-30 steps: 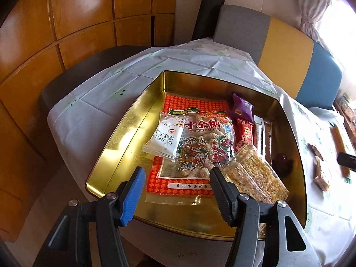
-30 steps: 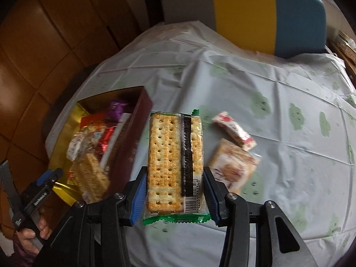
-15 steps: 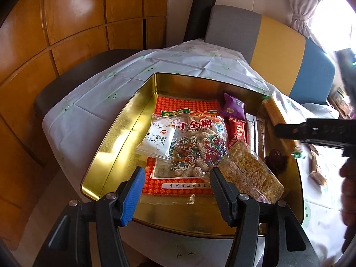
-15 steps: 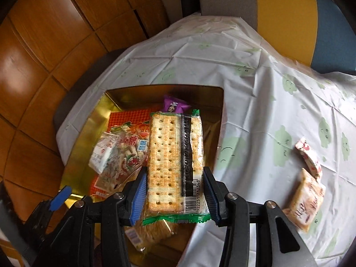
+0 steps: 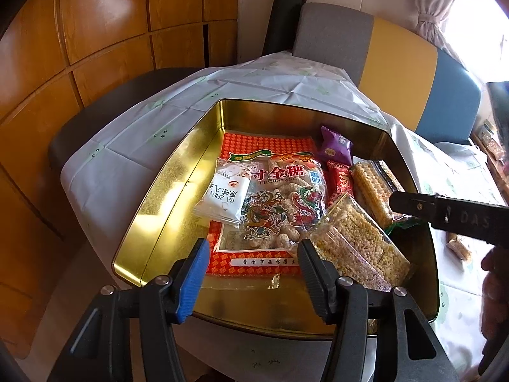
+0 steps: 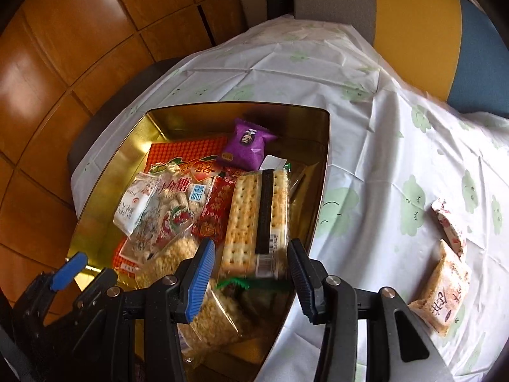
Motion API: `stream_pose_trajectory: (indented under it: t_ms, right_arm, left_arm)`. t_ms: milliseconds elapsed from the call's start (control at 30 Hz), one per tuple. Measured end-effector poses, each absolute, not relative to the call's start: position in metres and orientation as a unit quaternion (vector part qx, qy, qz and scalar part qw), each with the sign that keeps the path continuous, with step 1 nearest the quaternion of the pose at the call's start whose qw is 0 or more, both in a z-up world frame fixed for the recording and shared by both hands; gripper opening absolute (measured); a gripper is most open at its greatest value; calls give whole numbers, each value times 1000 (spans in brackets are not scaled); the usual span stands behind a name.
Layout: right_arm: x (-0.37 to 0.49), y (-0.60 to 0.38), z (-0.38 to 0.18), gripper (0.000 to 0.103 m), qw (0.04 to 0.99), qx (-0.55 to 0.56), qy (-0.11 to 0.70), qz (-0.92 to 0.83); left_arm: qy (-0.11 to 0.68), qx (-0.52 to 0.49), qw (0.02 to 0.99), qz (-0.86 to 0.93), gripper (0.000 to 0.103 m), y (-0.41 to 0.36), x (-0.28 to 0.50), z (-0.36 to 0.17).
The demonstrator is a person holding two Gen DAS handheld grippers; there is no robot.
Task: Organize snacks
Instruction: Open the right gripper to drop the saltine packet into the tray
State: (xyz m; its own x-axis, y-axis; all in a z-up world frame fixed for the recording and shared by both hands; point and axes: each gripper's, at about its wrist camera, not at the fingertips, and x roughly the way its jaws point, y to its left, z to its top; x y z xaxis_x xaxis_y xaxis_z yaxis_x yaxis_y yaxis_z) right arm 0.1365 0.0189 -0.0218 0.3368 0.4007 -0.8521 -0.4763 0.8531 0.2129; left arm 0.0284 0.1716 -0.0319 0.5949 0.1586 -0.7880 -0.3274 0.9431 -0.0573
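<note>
Cracker pack (image 6: 256,219): laid in the gold tin (image 6: 321,172), right side, between the red packet (image 6: 216,210) and tin wall. Right gripper (image 6: 249,275): jaws parted, nothing gripped. Left gripper (image 5: 251,273): held open, empty, at the near rim.

A grey, yellow and blue upholstered seat back (image 5: 397,60) stands far right; glossy orange wood wall panels (image 5: 105,25) left.
</note>
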Motion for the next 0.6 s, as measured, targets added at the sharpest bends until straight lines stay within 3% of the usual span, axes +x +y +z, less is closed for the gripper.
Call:
stream_pose_trajectory:
  t_ms: [600]
  right_arm:
    - [113, -19, -2, 48, 841, -13, 468, 270]
  left_arm:
    - [427, -93, 890, 130, 58, 164, 25, -28]
